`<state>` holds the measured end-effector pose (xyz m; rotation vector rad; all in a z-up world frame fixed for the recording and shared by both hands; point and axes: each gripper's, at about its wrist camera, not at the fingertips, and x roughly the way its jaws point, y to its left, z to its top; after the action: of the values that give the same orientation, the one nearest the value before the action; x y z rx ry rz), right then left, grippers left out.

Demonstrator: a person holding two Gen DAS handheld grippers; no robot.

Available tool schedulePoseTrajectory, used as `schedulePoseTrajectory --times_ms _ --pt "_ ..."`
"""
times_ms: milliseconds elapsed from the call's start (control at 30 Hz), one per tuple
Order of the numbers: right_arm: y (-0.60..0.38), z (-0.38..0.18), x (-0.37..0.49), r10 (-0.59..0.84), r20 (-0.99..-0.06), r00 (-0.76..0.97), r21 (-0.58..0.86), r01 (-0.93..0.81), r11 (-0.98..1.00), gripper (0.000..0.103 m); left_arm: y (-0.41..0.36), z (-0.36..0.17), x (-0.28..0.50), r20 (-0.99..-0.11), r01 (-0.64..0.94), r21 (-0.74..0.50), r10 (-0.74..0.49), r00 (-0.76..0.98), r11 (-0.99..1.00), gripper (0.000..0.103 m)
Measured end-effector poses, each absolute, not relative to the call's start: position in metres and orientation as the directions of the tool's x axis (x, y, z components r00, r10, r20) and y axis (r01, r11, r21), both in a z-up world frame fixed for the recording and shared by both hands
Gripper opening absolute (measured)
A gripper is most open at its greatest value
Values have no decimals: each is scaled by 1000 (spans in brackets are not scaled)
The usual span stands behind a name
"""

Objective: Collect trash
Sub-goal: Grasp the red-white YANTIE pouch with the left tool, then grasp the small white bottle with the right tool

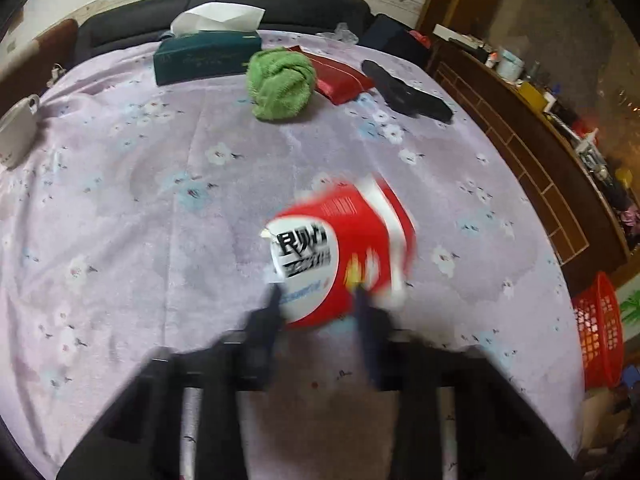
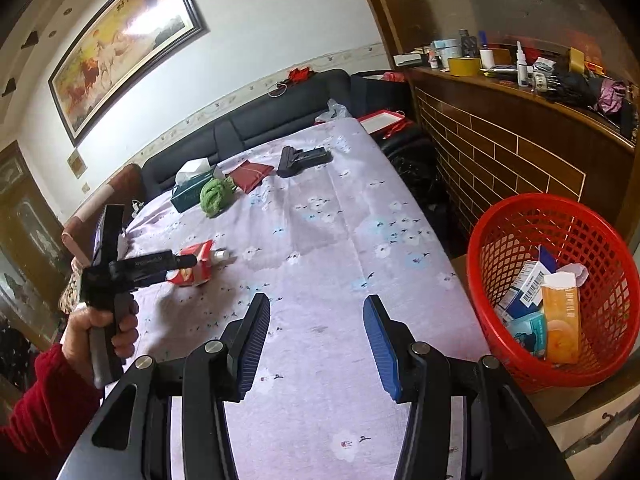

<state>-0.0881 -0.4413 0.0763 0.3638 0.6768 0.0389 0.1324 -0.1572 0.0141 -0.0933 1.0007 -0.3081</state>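
at the far left a white cup [image 1: 18, 130] sits near the table [image 1: 140, 200] edge, on its lilac flowered cloth. further in, a dark green tissue box [image 1: 206, 58] with faint gold script i can't make out, then a bunched green cloth [image 1: 280, 82], a dark red pouch [image 1: 342, 80] and a black gadget [image 1: 406, 94] line the back.

the left tongs [image 1: 316, 300] have their tips on either side of the near end of a red and white carton [image 1: 344, 252], lying on its side in the middle of the table. the jaws look nearly closed on that end, though the picture is smeared, so i'd call it a pinch just made rather than a settled hold. from the right wrist view the same carton [image 2: 196, 266] sits by the black fingers, a hand [image 2: 102, 334] in a red sleeve working the handle. to do this well i'd make sure the pads bite flat panels rather than a corner, since a light empty carton may twist out, then lift clear before carrying it across.

the right tongs [image 2: 316, 344] stand about half open over bare cloth, holding nothing.

at the right, off the table edge, the red mesh basket [image 2: 560, 292] already holds boxes, one with a barcode, one orange with unclear print.

the carton carries bold black chinese characters on white, too blurred to read properly.
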Motion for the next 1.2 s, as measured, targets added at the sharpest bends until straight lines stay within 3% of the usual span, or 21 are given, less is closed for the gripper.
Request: schedulePoseTrajectory --times_ms 67,133,433,633,933,1200 --pt "-438 77 -89 157 -604 781 340 75 938 52 -155 14 128 -807 213 -214 -295 511 953 3" --pt "-434 79 -90 159 -602 783 334 66 940 52 -150 17 122 -796 216 -215 -299 527 953 1" --pt "-409 84 -79 210 -619 757 332 9 943 53 -93 35 59 -755 222 -247 -330 567 943 1" --pt "-371 89 -51 270 -649 711 338 -49 940 52 -49 29 18 -778 221 -212 -301 552 952 1" --pt "-277 96 61 350 -720 599 382 -79 921 52 -16 25 -1 -765 230 -229 -322 558 946 1" --pt "-217 52 186 313 -802 509 401 71 913 52 -4 16 5 -774 234 -263 -349 529 936 2"
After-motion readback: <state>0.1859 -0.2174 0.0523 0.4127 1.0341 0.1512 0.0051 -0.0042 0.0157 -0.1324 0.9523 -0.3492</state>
